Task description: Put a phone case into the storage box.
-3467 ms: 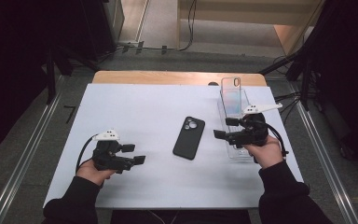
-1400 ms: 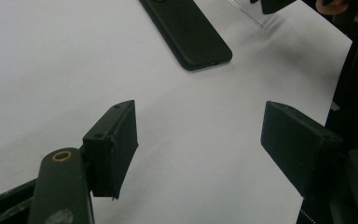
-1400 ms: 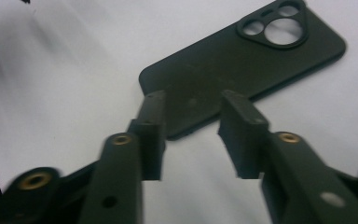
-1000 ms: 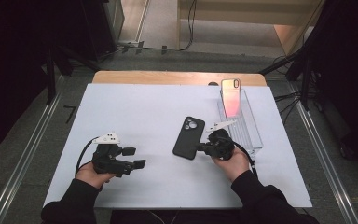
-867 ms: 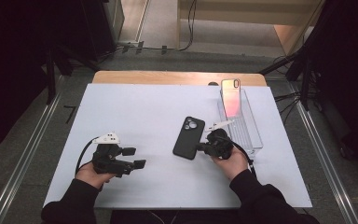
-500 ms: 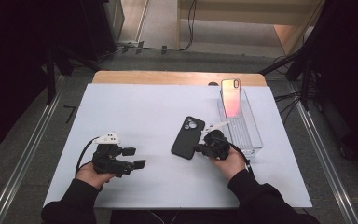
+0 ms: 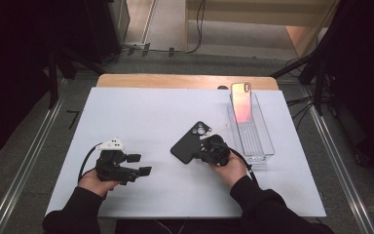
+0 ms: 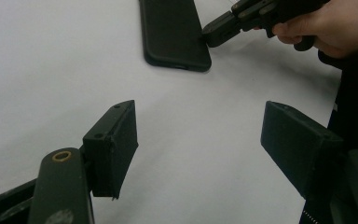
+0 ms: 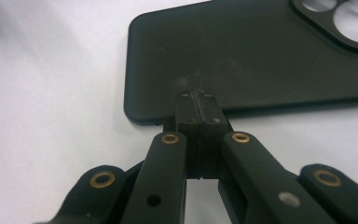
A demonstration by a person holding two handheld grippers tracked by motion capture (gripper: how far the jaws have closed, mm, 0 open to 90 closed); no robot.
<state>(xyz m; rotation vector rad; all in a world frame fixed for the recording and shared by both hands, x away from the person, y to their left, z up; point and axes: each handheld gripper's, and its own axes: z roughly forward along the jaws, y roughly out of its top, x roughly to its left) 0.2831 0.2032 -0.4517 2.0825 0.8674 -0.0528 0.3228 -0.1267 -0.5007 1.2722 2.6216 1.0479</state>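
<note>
My right tool (image 7: 200,154) is clenched, its two jaws pressed flat together with nothing between them, and its tip touches the long edge of the black phone case (image 7: 191,142). In the right gripper view the closed jaws meet that edge close to one rounded corner of the case (image 9: 251,60), the end away from its camera cutout. The case lies flat on the white desk (image 7: 141,112), back side up, with the cutout at its far end.

Taking the case as my landmark: my right hand (image 7: 229,165) sits just on its near right side, gripping the tool. Beyond the case to the right, near but apart from it, stands a clear plastic tray (image 7: 260,146), and a pink phone (image 7: 241,101) leans upright at the tray's far end. A thin white stick (image 7: 216,130) lies between the case and the tray.

My left tool (image 7: 134,165) rests well apart from the case, on its near left side, held low over the desk. It is released: the left gripper view shows both jaws spread wide over bare desk, pointing toward the case (image 8: 172,30), where the right tool (image 8: 223,29) touches its edge.
</note>
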